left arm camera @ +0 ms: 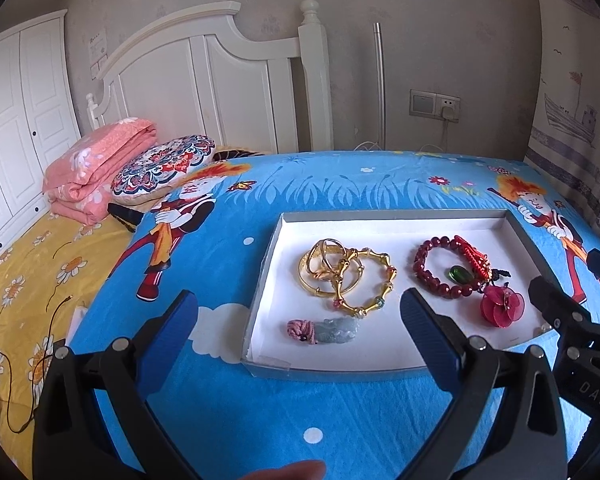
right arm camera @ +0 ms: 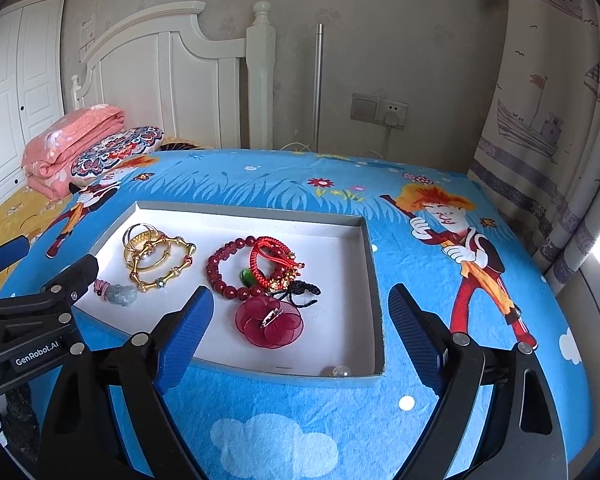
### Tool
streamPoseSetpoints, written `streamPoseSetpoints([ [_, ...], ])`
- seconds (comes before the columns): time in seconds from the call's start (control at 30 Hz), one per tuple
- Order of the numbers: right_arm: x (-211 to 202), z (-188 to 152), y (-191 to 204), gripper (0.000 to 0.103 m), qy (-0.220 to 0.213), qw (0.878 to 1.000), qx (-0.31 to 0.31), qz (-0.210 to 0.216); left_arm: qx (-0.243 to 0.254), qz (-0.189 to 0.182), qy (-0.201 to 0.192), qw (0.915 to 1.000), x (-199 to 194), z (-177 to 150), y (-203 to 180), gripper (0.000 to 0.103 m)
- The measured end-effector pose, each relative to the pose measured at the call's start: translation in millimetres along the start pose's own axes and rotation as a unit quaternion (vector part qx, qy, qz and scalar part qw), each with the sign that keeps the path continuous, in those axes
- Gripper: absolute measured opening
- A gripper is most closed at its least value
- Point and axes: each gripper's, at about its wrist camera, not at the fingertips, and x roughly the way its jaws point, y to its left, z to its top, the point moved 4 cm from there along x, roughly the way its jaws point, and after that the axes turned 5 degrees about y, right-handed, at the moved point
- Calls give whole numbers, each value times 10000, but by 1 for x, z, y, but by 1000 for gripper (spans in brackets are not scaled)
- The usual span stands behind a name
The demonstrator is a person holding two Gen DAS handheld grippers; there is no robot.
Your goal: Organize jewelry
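- Jewelry lies in a shallow grey-walled tray (left arm camera: pixel 265 280) with a white floor, set on a blue cartoon-print cover (left arm camera: pixel 228 248) over the bed.
- Far left, off the tray: folded pink quilt (left arm camera: pixel 96 172) and a patterned cushion (left arm camera: pixel 162 168) just beside it, both near the white headboard (left arm camera: pixel 204 80).
- Left gripper (left arm camera: pixel 298 330): jaws spread wide, nothing between them. It hovers over the tray's near left corner; left finger is over the blue cover, right finger is over the tray floor.
- Tray, left part: gold bangles (left arm camera: pixel 326 266) piled and overlapping, touching a gold bamboo-link bracelet (left arm camera: pixel 370 286) with coloured beads.
- Nearer than these, apart from them: a pale jade pendant (left arm camera: pixel 334 330) with a pink knotted cord end.
- Tray, middle-right: dark red bead bracelet (right arm camera: pixel 230 270), a red braided cord bracelet (right arm camera: pixel 270 254) overlapping it, a green stone (right arm camera: pixel 246 278) inside the bead ring.
- Just in front: a red fabric flower (right arm camera: pixel 270 322), touching the bead bracelet.
- Near right tray corner: a small clear bead (right arm camera: pixel 340 371) against the wall.
- Right gripper (right arm camera: pixel 300 324): jaws spread wide, empty, poised above the tray's near right corner; left finger is over the tray floor, right finger is over the cover outside the tray.
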Motion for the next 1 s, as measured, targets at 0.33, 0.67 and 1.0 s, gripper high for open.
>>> streamPoseSetpoints([
  [0.33, 1, -2, 2, 84, 59, 10000, -40, -24, -33, -30, 93, 9999, 4, -3, 2, 98],
  [0.67, 1, -3, 4, 84, 70, 10000, -56, -30, -41, -48, 130, 9999, 6, -4, 2, 98],
  [1.0, 0, -4, 5, 84, 87, 10000, -43, -8, -65, -55, 192, 9998, 8, -7, 2, 98],
])
